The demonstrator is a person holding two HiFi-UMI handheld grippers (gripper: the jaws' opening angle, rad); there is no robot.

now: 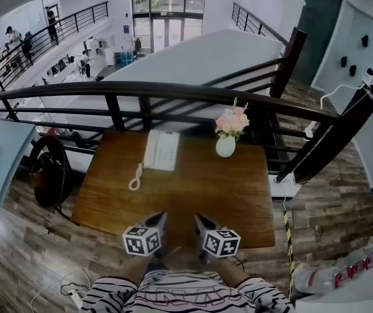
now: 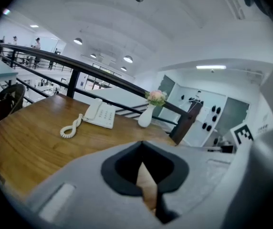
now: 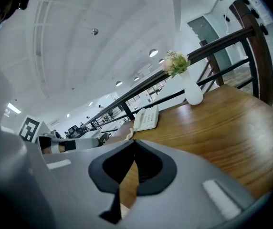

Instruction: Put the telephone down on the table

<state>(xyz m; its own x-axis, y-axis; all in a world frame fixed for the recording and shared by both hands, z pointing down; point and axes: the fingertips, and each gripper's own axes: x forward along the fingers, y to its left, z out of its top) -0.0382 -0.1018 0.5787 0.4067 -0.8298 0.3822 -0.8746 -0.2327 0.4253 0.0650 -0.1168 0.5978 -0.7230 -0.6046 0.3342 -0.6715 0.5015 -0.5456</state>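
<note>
A white telephone (image 1: pixel 161 150) lies on the wooden table (image 1: pixel 193 201) near its far edge, handset on the cradle, its coiled cord (image 1: pixel 135 178) trailing toward me. It also shows in the left gripper view (image 2: pixel 98 113) and the right gripper view (image 3: pixel 146 118). My left gripper (image 1: pixel 161 219) and right gripper (image 1: pixel 200 222) hover side by side over the table's near edge, both shut and holding nothing, well short of the phone.
A white vase with pink flowers (image 1: pixel 227 134) stands to the right of the phone. A dark railing (image 1: pixel 173 93) runs behind the table, with a drop beyond it. A dark chair (image 1: pixel 48 171) stands at the table's left.
</note>
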